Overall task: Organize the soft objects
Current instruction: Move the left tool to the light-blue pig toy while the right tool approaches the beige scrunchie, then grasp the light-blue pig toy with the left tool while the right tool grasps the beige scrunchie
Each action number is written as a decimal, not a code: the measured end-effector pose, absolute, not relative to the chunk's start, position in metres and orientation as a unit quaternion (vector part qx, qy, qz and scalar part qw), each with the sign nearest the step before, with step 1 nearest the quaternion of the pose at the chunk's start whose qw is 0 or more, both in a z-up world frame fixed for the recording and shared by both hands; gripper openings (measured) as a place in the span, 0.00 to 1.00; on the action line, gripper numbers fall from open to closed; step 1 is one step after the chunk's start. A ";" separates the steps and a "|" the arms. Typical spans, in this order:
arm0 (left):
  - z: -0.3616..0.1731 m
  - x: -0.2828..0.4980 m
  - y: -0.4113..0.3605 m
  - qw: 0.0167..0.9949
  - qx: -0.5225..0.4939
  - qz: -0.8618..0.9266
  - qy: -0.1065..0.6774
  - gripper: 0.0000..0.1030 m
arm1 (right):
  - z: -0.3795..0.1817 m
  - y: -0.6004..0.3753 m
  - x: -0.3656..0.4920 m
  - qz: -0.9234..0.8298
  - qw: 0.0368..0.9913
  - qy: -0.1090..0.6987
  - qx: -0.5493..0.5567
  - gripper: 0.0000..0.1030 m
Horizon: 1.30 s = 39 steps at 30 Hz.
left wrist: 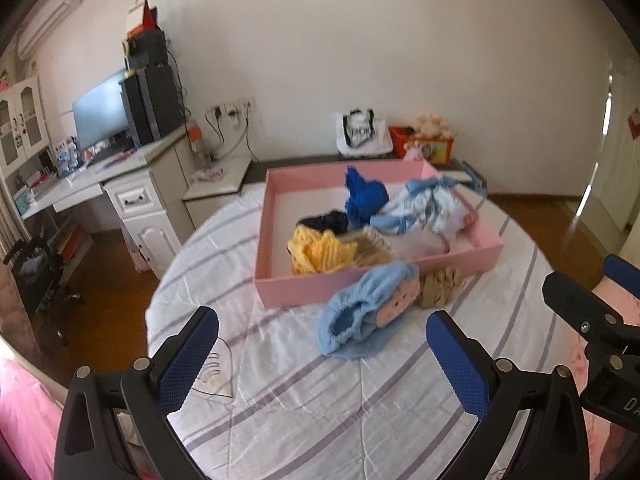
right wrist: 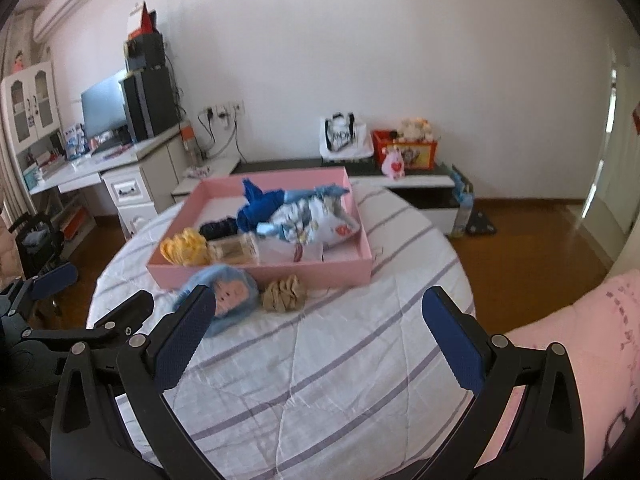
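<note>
Left wrist view: the left claw [left wrist: 320,360] is hovering with its blue-padded fingers [left wrist: 188,364] spread wide and holding nothing, above a round surface covered with a white quilted cloth crossed by purple stripes [left wrist: 312,412]. Just beyond the fingertips a light blue fleece bonnet with an elastic rim and a pink doll-like face [left wrist: 368,312] is lying crumpled on the cloth, touching the near wall of a shallow rectangular pink cardboard box [left wrist: 280,288]. A beige ruffled fabric scrunchie [left wrist: 440,286] is sitting just beside the bonnet, also against the box wall. Inside the box a yellow knitted piece [left wrist: 316,252], a dark navy knitted piece [left wrist: 324,220], a royal blue crumpled cloth [left wrist: 364,196] and a white, blue-trimmed printed garment [left wrist: 428,208] are lying bunched together toward the near and right-hand part. The right claw [left wrist: 592,300] is showing at the right edge of this view.

Right wrist view: the right claw [right wrist: 320,340] is likewise standing open and empty over the striped cloth [right wrist: 320,380]. The blue bonnet [right wrist: 228,296] is lying partly behind the left finger [right wrist: 180,344], and the beige scrunchie [right wrist: 284,294] is resting between the fingers' lines of sight, both outside the pink box [right wrist: 280,274]. The left claw [right wrist: 80,292] is appearing at the left edge, its own fingers apart. A pink sleeve [right wrist: 580,340] is filling the right margin.
</note>
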<state>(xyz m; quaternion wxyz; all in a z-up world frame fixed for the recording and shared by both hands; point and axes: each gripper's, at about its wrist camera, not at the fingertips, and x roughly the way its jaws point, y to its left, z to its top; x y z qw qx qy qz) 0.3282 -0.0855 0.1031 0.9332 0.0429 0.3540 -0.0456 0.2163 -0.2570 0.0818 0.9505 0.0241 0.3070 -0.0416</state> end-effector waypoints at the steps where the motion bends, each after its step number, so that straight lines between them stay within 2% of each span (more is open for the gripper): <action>1: 0.099 0.334 -0.087 0.930 0.043 -0.047 0.361 1.00 | 0.078 -0.258 0.219 -0.043 0.948 0.313 0.025 1.00; 16: 0.038 0.404 -0.108 0.899 0.043 -0.074 0.429 1.00 | 0.025 -0.285 0.261 -0.075 0.914 0.396 0.045 1.00; 20: 0.024 0.418 -0.113 0.893 0.042 -0.077 0.441 0.96 | 0.012 -0.293 0.271 -0.079 0.905 0.414 0.051 1.00; 21: 0.021 0.422 -0.115 0.891 0.041 -0.079 0.445 0.94 | 0.009 -0.295 0.274 -0.079 0.903 0.418 0.054 1.00; 23: 0.014 0.429 -0.118 0.886 0.042 -0.082 0.455 0.81 | 0.004 -0.298 0.278 -0.078 0.900 0.425 0.057 1.00; 24: 0.011 0.432 -0.119 0.884 0.042 -0.083 0.459 0.79 | 0.000 -0.299 0.281 -0.077 0.897 0.431 0.059 1.00; 26: 0.001 0.440 -0.122 0.880 0.046 -0.079 0.466 0.64 | -0.007 -0.302 0.287 -0.078 0.891 0.443 0.061 1.00; 32: -0.006 0.445 -0.120 0.883 0.053 -0.080 0.460 0.33 | -0.018 -0.302 0.297 -0.071 0.883 0.458 0.067 1.00; 35: -0.006 0.445 -0.114 0.882 0.046 -0.083 0.461 0.25 | -0.018 -0.298 0.300 -0.065 0.882 0.462 0.063 1.00; 39: -0.001 0.439 -0.101 0.884 0.034 -0.080 0.459 0.20 | -0.018 -0.286 0.306 -0.036 0.883 0.463 0.067 1.00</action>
